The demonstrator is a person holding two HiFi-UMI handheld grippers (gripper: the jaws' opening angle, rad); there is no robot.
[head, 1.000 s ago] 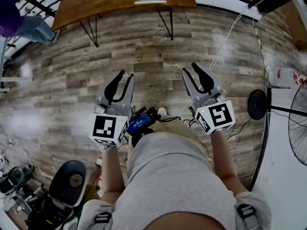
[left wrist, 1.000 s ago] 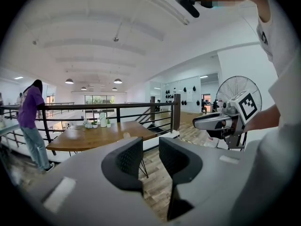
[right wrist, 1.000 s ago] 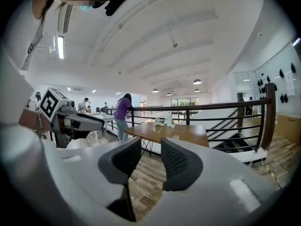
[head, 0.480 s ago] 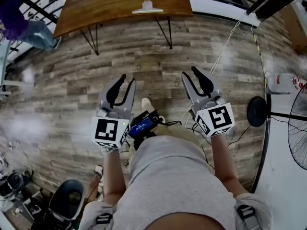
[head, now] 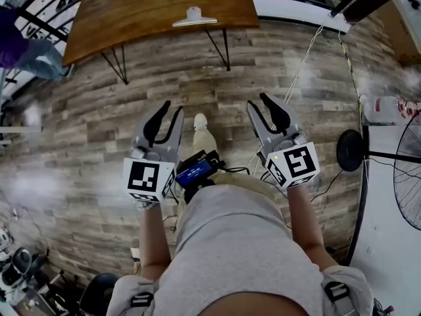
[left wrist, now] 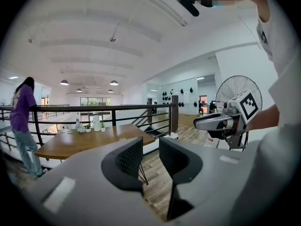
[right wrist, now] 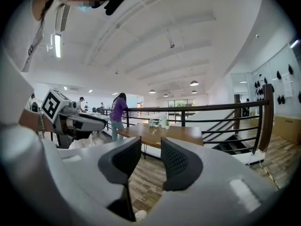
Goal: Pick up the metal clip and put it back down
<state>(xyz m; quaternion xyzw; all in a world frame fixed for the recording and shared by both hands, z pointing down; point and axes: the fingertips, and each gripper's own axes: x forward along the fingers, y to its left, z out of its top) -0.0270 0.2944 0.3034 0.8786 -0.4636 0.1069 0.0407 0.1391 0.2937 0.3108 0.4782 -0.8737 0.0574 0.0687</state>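
Where the metal clip (head: pixel 195 17) lay: on the wooden table (head: pixel 131 12), close to its near edge, well apart from both grippers
Left gripper (head: pixel 173 106): was held out over the plank floor (head: pixel 85 124), jaws parted by a modest gap, nothing between the pads
Right gripper (head: pixel 257 101): was level with the left one, jaws likewise parted and empty, pointed toward the table
Shoe (head: pixel 200 121): showed on the floor between the two grippers
Bystander (head: pixel 20 41): wore purple, stood by the table's left end
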